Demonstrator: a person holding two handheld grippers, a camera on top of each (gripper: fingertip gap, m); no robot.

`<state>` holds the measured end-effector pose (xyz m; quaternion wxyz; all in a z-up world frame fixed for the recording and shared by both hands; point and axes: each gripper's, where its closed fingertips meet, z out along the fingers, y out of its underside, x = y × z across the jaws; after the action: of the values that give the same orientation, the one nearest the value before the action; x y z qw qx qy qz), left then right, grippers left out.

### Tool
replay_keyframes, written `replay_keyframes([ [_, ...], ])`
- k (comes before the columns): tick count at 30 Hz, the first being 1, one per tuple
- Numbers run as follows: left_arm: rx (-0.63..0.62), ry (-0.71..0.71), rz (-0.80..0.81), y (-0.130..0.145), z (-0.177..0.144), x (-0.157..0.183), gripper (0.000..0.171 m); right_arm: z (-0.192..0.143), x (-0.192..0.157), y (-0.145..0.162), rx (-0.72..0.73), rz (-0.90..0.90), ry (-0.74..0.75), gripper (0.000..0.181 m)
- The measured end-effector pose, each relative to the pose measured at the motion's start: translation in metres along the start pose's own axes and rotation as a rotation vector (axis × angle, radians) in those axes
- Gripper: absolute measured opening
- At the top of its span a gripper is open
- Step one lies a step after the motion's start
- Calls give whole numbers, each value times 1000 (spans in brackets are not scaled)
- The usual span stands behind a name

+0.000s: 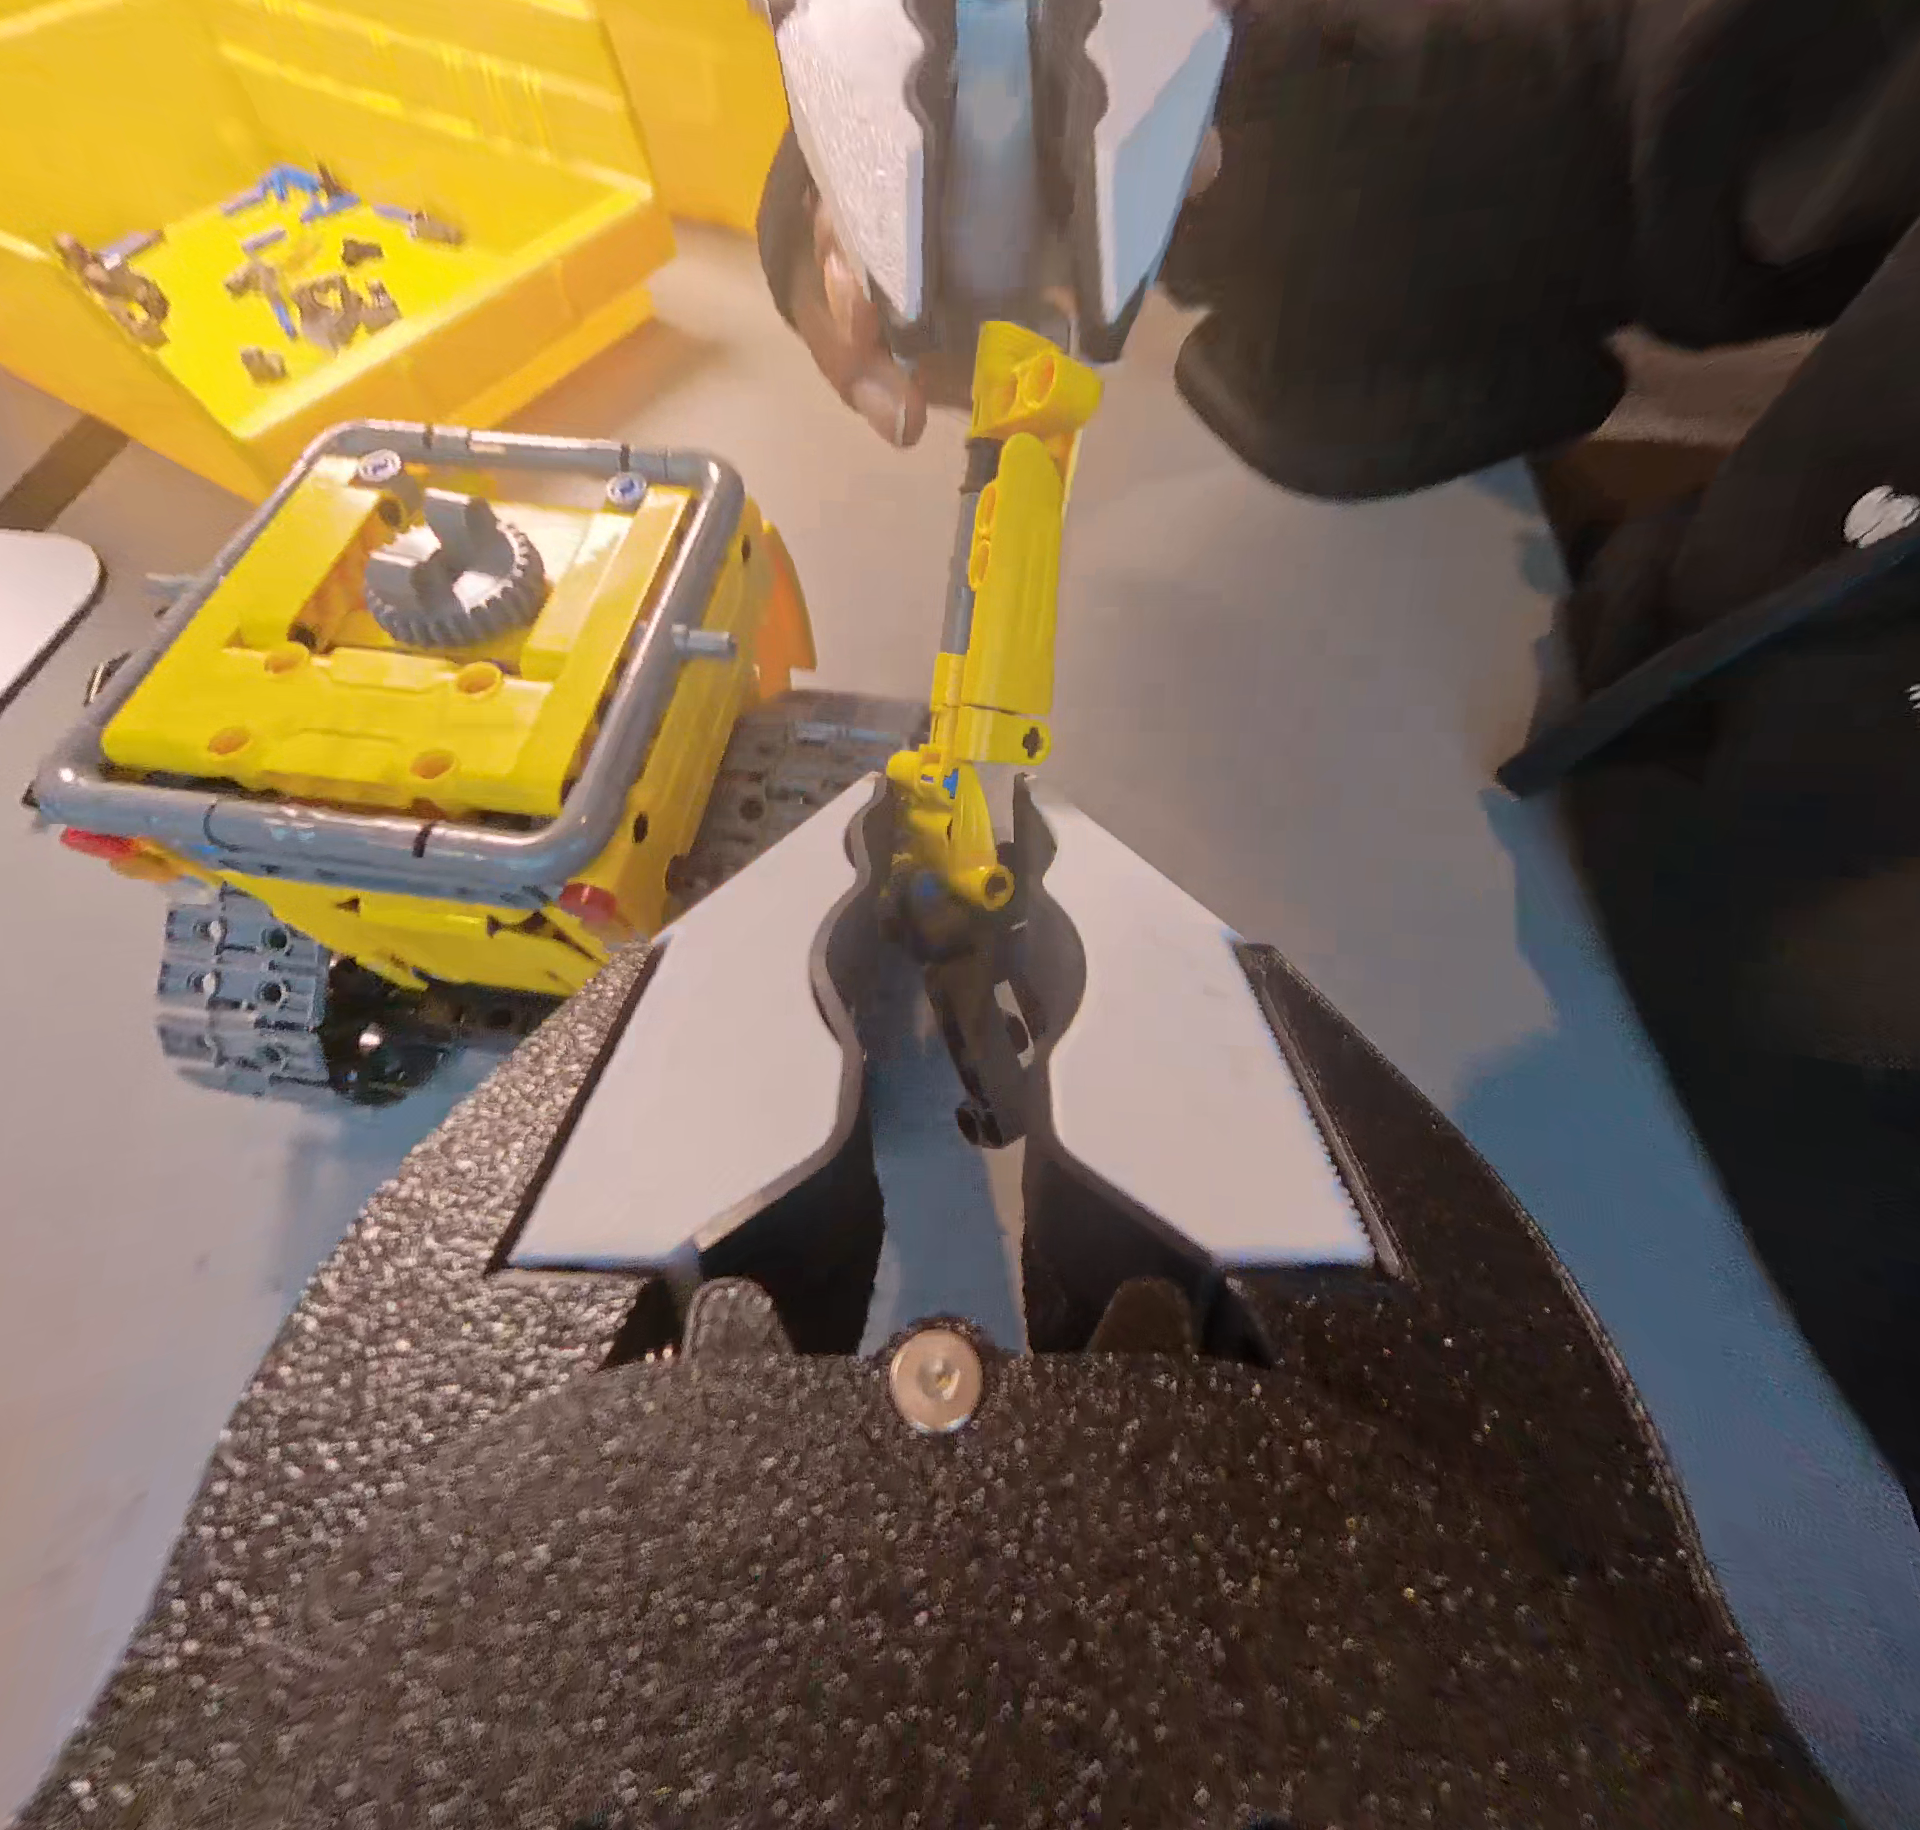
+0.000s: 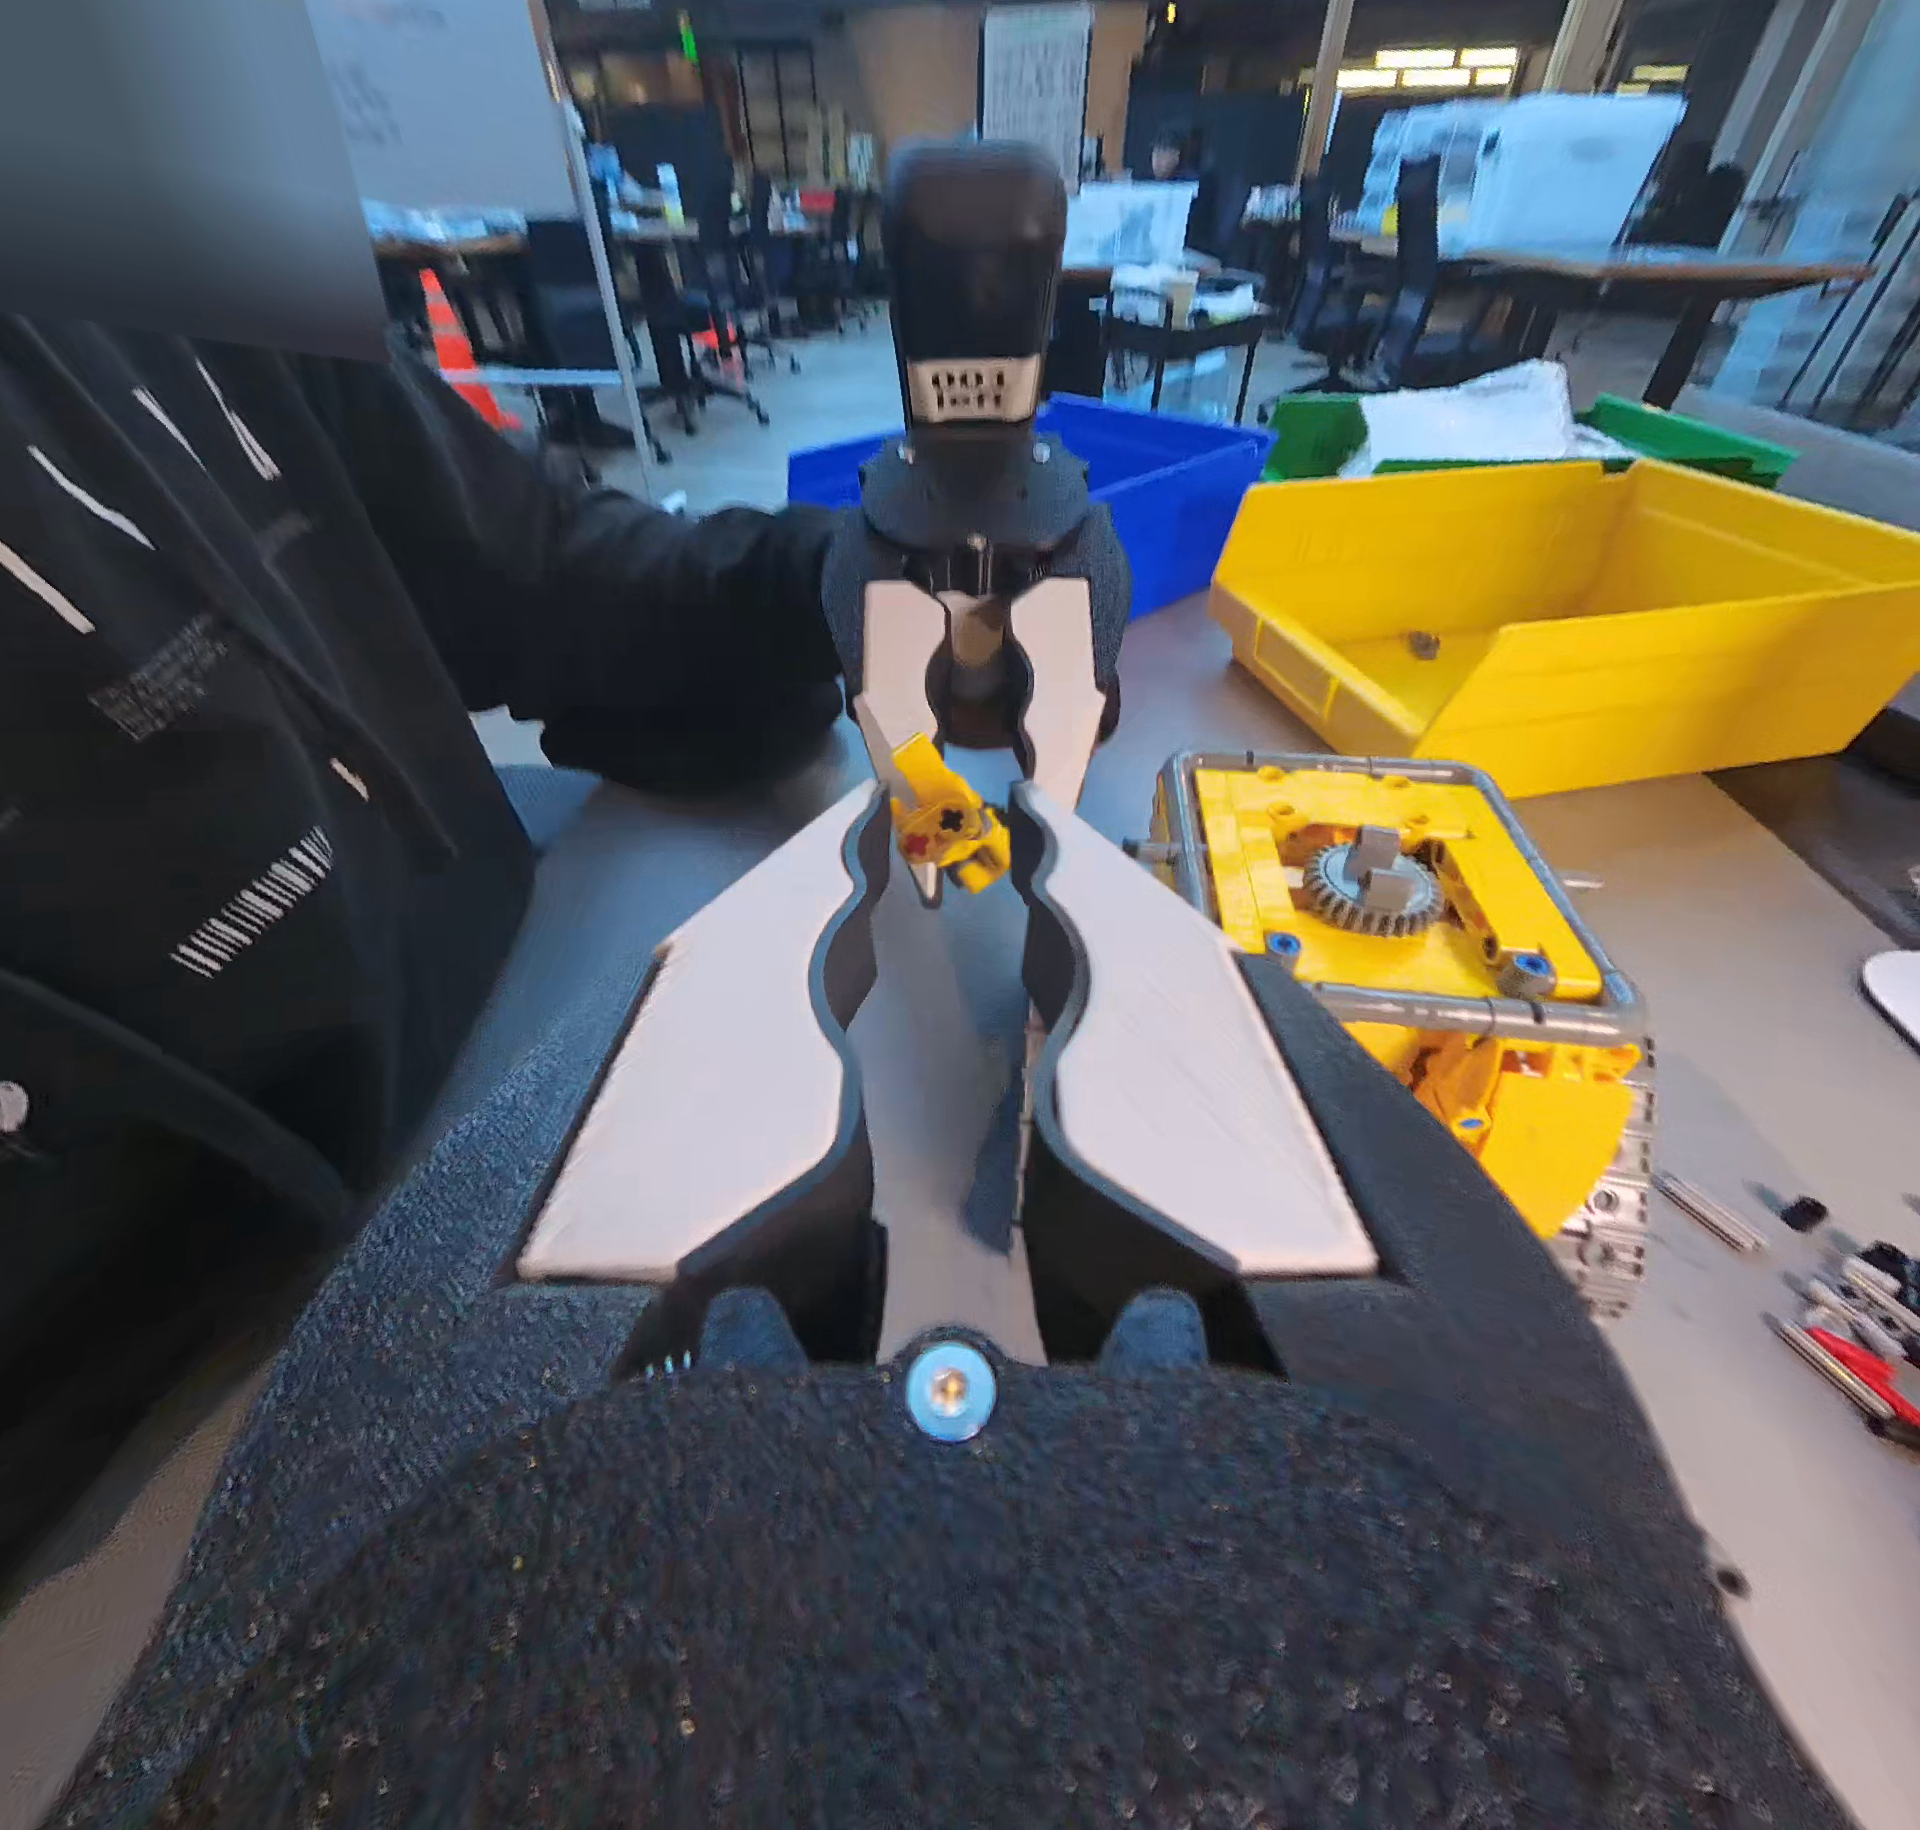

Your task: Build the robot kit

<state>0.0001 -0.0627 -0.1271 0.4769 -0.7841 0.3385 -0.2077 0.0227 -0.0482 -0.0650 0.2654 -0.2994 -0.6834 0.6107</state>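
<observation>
A white tag with black characters sits on the body of the left hand-held gripper, seen at 12 o'clock in the right wrist view. White print marks the person's black top at 9 o'clock.

The left hand-held gripper is clenched on the lower joint of a yellow boom, which stands off the desk and points toward 12 o'clock. The boom's top end lies between the fingertips of the right hand-held gripper. The jaws sit close on either side, and whether they pinch it cannot be told.

In the left wrist view the desk is bare from 1 to 4 o'clock up to its edge, where a black sleeve crosses. At 9 o'clock, near the boom's foot, stands a yellow tracked model with a grey gear on top.

At 10 o'clock a parts bin holds small black, grey and blue pieces. In the right wrist view a yellow bin at 2 o'clock holds one small grey piece. Behind it are a blue bin and a green bin with white wrap. Loose pieces lie on the desk at 4 o'clock.
</observation>
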Motion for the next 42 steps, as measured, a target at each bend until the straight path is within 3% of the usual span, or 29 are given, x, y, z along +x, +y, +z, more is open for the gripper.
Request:
replay_keyframes([
  [3,-123,5,23,14,2,3,14,7,-4,15,-129,-114,34,39],
  [8,-164,49,-24,22,10,9,14,24,-19,52,-355,-337,31,39],
  [10,-177,54,-29,25,11,10,14,28,-16,53,-366,-399,79,25],
  [11,-178,58,-25,26,11,12,13,29,-13,51,-353,-425,107,15],
  [14,-107,28,2,14,7,9,17,25,-8,38,-274,-378,121,16],
  [16,13,20,25,-5,-8,8,47,16,-2,23,-164,-262,125,15],
  [17,74,21,28,-14,-19,7,53,10,1,15,-101,-193,121,15],
  [22,305,-28,9,-42,-48,-2,63,-8,16,-25,227,66,115,15],
  [26,438,-22,-27,-62,-37,0,54,4,9,-33,347,195,47,15],
  [29,451,32,-10,-70,-34,10,26,13,2,-30,337,200,20,15],
  [36,433,157,-45,-64,-34,25,25,14,-8,-23,307,233,-82,15],
  [42,516,157,-124,-68,-38,14,26,17,1,-23,325,259,-16,15],
])
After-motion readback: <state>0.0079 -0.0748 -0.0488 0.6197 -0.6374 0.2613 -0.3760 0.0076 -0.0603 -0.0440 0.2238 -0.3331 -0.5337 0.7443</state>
